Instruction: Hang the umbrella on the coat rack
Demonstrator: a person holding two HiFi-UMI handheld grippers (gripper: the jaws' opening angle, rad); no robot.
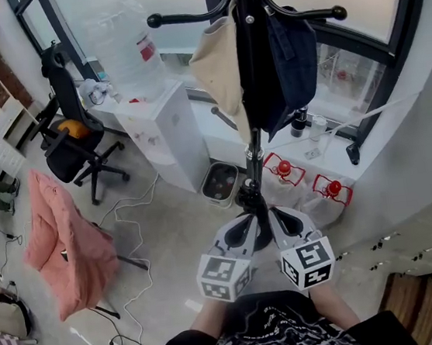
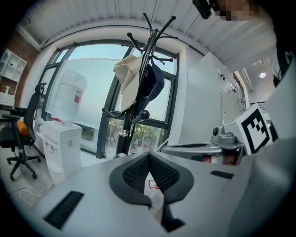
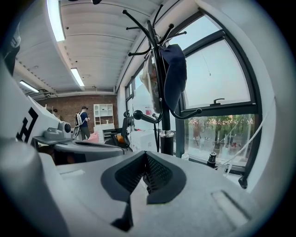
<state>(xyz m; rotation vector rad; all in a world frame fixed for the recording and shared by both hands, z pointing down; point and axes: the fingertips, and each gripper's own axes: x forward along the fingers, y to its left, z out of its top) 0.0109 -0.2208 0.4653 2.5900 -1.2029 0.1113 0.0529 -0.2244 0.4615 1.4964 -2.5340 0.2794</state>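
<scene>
- Head view: we see both grippers low in front of the coat rack [image 1: 256,172], close to its pole, one on each side.
- Left gripper [image 2: 148,158]: pads pressed together at the tips, nothing between them; only floor shows through the gap lower down.
- Right gripper [image 3: 145,159]: jaws pressed together too, and empty.
- Umbrella [image 1: 255,69]: neither gripper carries it. A long dark folded shape hangs close along the rack's pole from the upper hooks, tapering downward. We take this to be the umbrella, but cannot make out its handle or which hook bears it.
- Also on the rack: a cream cloth [image 1: 218,64] on the left of the pole and a navy garment [image 1: 296,55] on the right, both touching the dark shape.
- Judgement on progress: if the dark shape is the umbrella, the hanging is done and both grippers have let go. What is left is to draw the grippers back from the rack.
- Open point: hook seating unconfirmed from these views.
</scene>
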